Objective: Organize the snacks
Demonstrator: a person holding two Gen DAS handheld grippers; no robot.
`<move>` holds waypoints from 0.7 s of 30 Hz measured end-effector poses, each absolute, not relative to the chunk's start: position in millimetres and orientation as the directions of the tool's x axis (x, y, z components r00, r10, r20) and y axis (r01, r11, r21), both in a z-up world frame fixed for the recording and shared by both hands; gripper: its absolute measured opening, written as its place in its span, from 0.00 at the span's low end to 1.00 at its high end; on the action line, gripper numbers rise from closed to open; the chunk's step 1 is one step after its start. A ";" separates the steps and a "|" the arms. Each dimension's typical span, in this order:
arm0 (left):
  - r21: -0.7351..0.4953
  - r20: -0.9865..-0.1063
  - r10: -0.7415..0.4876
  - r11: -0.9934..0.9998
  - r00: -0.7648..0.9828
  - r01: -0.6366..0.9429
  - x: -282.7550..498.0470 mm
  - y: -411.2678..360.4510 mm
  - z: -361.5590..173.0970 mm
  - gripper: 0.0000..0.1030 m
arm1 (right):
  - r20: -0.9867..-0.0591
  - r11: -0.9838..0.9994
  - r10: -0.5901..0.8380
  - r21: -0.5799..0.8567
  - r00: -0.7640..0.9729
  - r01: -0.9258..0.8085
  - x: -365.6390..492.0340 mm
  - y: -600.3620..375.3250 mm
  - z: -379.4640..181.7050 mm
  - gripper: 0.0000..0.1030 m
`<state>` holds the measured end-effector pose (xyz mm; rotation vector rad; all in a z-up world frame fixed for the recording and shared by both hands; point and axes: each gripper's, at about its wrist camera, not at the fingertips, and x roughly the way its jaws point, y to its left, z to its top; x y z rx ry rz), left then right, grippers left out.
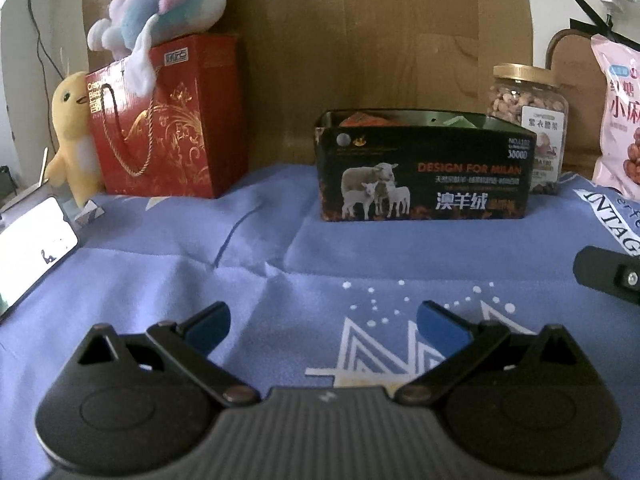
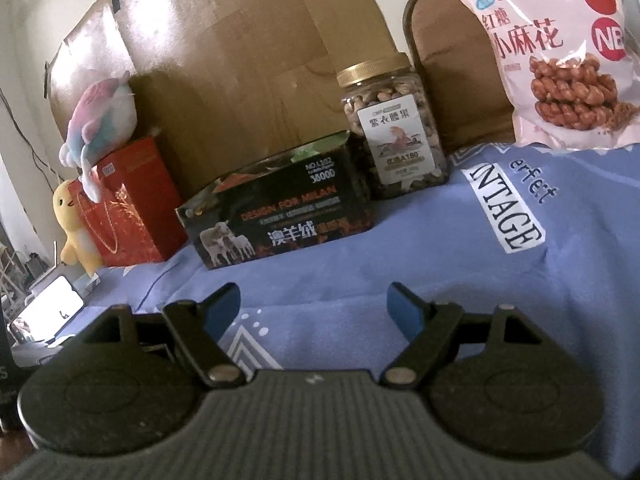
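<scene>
A black open-top box with sheep pictures stands on the blue cloth, with packets inside; it also shows in the right wrist view. A clear jar of nuts with a gold lid stands just behind its right end, also in the right wrist view. A pink bag of twisted snacks leans at the far right, also in the left wrist view. My left gripper is open and empty, low over the cloth in front of the box. My right gripper is open and empty, to the right of the left one.
A red gift bag with a pastel plush on top stands at the back left, a yellow plush beside it. A lit phone lies at the left edge. Cardboard backs the scene. The blue cloth is wrinkled.
</scene>
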<state>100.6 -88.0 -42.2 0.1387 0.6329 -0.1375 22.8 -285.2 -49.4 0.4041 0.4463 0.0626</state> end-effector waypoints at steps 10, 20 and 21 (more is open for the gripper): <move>0.073 -0.595 -0.096 0.982 0.798 0.173 97.7 -86.5 -41.6 1.00 | -0.437 0.944 0.161 0.330 0.885 -0.009 24.8 -275.2 -48.3 0.85; 0.059 -0.590 -0.110 0.982 0.800 0.179 94.2 -85.7 -41.1 1.00 | -0.452 0.952 0.170 0.305 0.876 -0.027 23.6 -270.1 -48.4 0.86; 0.058 -0.589 -0.111 0.982 0.800 0.179 93.4 -85.9 -41.2 1.00 | -0.454 0.953 0.170 0.302 0.875 -0.028 23.2 -269.5 -48.5 0.86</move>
